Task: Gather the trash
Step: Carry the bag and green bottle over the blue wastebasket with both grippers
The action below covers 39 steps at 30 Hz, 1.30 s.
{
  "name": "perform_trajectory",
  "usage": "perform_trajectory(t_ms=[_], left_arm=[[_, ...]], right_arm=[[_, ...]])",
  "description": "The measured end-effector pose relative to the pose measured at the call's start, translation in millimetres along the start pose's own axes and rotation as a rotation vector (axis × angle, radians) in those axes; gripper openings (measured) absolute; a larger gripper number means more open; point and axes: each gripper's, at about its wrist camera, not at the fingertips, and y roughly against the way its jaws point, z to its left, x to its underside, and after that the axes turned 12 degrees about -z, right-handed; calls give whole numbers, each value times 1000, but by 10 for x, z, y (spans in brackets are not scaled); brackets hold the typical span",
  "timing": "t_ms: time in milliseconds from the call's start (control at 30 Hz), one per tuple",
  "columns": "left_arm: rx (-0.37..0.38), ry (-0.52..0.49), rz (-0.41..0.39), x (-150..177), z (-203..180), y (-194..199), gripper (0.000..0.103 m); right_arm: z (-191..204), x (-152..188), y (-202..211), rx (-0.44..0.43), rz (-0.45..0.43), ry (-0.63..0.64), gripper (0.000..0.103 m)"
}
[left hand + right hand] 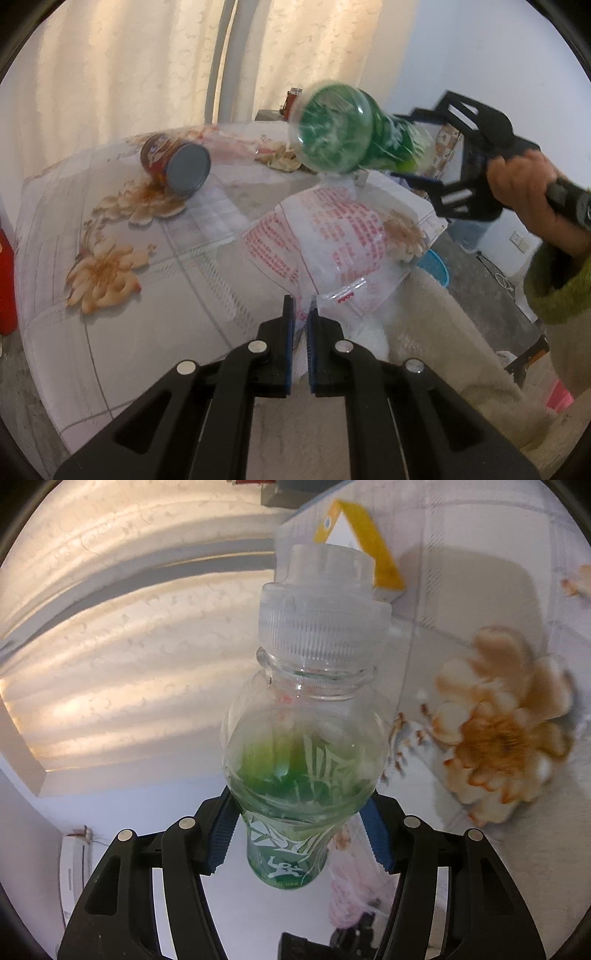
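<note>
1. Green plastic bottle (295,760) sits between the jaws of the right gripper (295,838), blue pads pressed on its waist, cap end (325,616) pointing out ahead of the fingertips. The jaws stand about half open, filled by the bottle, which is held off the table.
2. Seen from the left wrist view, that same bottle (340,129) is carried above the flowered tablecloth (155,295), its base turned toward the left gripper (301,325).
3. Left jaws are nearly shut, pinching the near edge of a clear plastic bag (325,240) with red print that lies just ahead of the tips.
4. Step in hand, as I judge it: bringing the bottle across to the bag held ready for it.
5. Next move likely calls for the bag's mouth to be opened wide enough, then the bottle lined up with it before the right jaws let go.
6. Bag contents: it looks flat and I can see nothing inside, though folds hide part of it.
7. Left of and well beyond the left jaws, a red can (177,162) lies on its side, not yet collected; whether it holds anything I cannot tell.
</note>
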Motion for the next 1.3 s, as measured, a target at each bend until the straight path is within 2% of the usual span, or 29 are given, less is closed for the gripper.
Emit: perform_trajectory(t_ms=[233, 433, 633, 800, 867, 1067, 1300], left_arm=[[28, 27, 5, -136, -83, -123, 5], [43, -2, -2, -268, -208, -212, 5], [72, -2, -12, -448, -299, -335, 5], [98, -49, -37, -693, -464, -466, 5], [114, -68, -42, -783, -555, -519, 5], [209, -110, -37, -998, -941, -767, 5], [343, -204, -10, -1219, -1570, -1233, 4]], right_arm=[[-296, -218, 543, -42, -56, -31, 57], [-602, -410, 974, -58, -113, -66, 57], [-875, -368, 1176, -69, -154, -90, 57], [-1059, -367, 1250, -82, -196, -115, 57], [-1122, -336, 1400, -89, -206, -126, 57], [-1351, -332, 1597, -102, -263, -166, 57], [-1691, -358, 2055, -90, -388, -188, 57]])
